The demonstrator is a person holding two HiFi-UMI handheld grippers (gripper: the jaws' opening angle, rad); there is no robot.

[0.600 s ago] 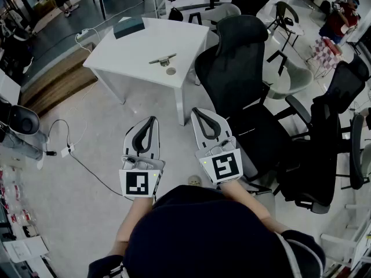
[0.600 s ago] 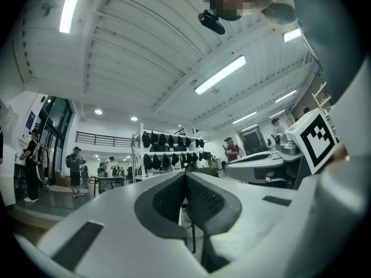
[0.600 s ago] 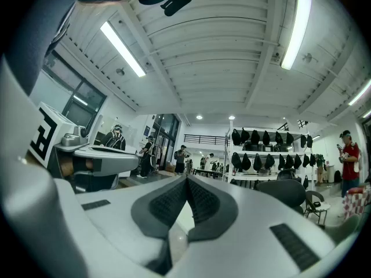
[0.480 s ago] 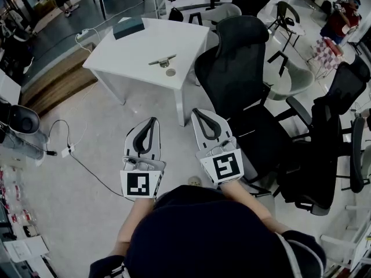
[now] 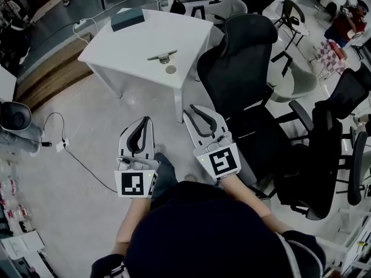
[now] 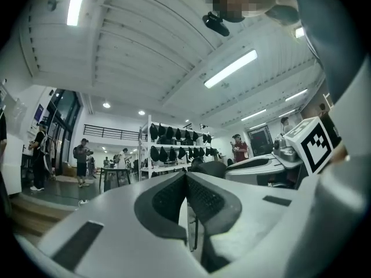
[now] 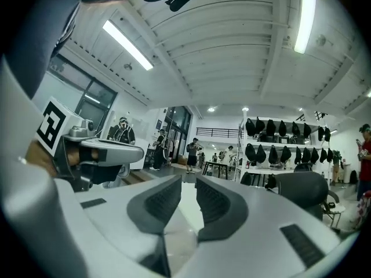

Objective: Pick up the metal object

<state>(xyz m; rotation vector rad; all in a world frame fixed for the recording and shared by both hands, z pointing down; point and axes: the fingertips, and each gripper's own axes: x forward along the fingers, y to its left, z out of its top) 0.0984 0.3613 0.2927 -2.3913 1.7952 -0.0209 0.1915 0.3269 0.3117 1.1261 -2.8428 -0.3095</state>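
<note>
The metal object [image 5: 162,56], a slim silver handle-like piece, lies on the white table [image 5: 116,51] far ahead of both grippers. A small round disc [image 5: 170,69] sits just in front of it. My left gripper [image 5: 148,119] hangs over the floor short of the table, its pads touching at the tips and holding nothing; in the left gripper view the left gripper [image 6: 186,175] points out across the room. My right gripper [image 5: 186,110] is level with it beside the chair, and in its own view the right gripper [image 7: 188,181] shows a narrow empty gap between the pads.
A dark box [image 5: 127,19] lies at the table's far corner. Black office chairs [image 5: 243,68] crowd the right side, close to the table's right corner. A cable and power strip [image 5: 61,145] lie on the floor at left, near a wooden step [image 5: 52,77].
The view has shifted toward the table, which sits a little closer and larger. Both grippers have drifted slightly left, and a leg now shows between them.
</note>
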